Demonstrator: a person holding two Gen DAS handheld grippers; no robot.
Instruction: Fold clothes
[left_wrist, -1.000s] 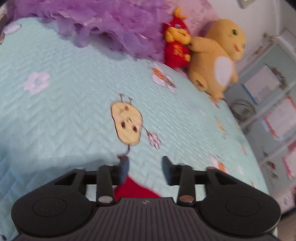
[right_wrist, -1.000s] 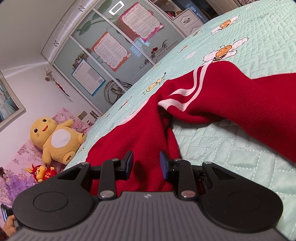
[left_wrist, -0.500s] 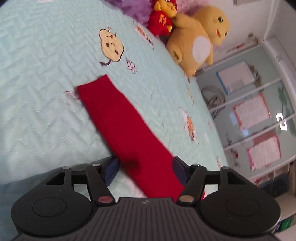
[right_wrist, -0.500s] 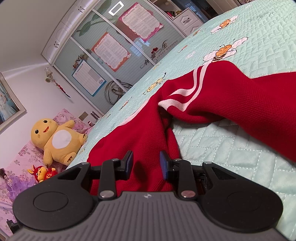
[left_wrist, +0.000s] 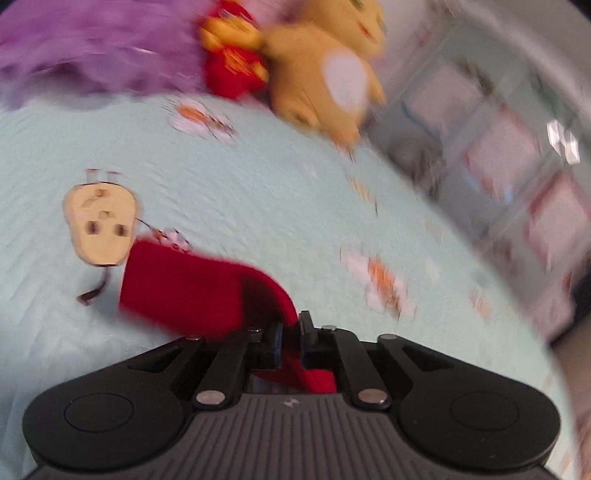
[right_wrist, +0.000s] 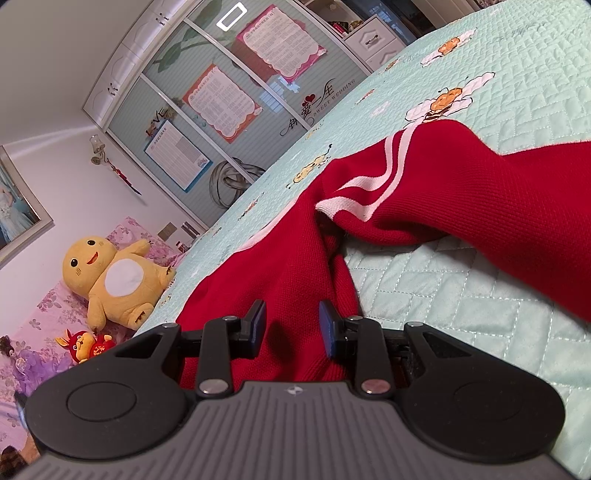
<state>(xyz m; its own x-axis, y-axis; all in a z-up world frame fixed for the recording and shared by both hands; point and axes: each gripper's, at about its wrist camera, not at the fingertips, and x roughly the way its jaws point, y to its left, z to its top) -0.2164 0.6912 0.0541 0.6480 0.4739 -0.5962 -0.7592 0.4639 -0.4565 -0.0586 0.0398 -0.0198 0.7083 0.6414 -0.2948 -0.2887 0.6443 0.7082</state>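
A red garment (right_wrist: 461, 199) with white stripes (right_wrist: 369, 181) lies rumpled on the pale green quilted bedspread (right_wrist: 480, 295). My right gripper (right_wrist: 291, 325) hovers low over a bunched part of it, fingers apart, the cloth passing under and between them without touching the pads. In the blurred left wrist view a red sleeve (left_wrist: 184, 284) arches up from the bedspread (left_wrist: 258, 192) into my left gripper (left_wrist: 290, 328). Its jaws are closing and pinch the cloth between the pads.
A yellow plush toy (left_wrist: 325, 81) and a small red one (left_wrist: 232, 70) sit at the head of the bed beside a fluffy purple cushion (left_wrist: 92, 51). A glass-fronted wardrobe (right_wrist: 221, 103) with posters and a white drawer unit (right_wrist: 373, 37) stand past the bed's edge.
The left gripper swung back toward the plush toys and closed from wide open onto the red sleeve, lifting it into an arch. The right gripper and the cloth under it stayed still.
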